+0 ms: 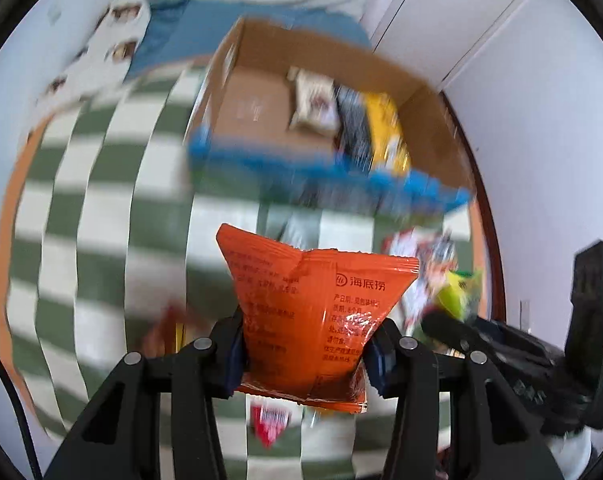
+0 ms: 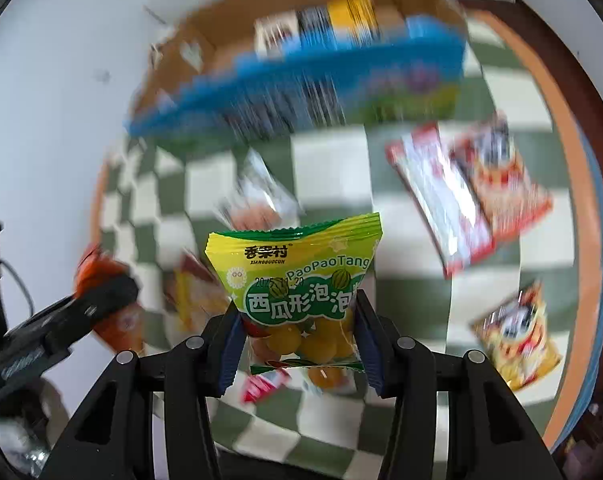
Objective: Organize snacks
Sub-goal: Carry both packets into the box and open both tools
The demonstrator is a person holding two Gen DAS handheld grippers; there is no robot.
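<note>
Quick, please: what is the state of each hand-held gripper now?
Left hand-held gripper: closed on the orange packet.
Right hand-held gripper: closed on the green candy bag.

We count one cardboard box (image 1: 261, 104) containing three packets (image 1: 315, 100), one orange packet (image 1: 309, 316), and one green-yellow candy packet (image 2: 301, 280).

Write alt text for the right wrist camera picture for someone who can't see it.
The right gripper clamps a green and yellow candy bag above a green checked tablecloth. Ahead, blurred, stands an open cardboard box holding snacks; loose packets lie to the right.
</note>
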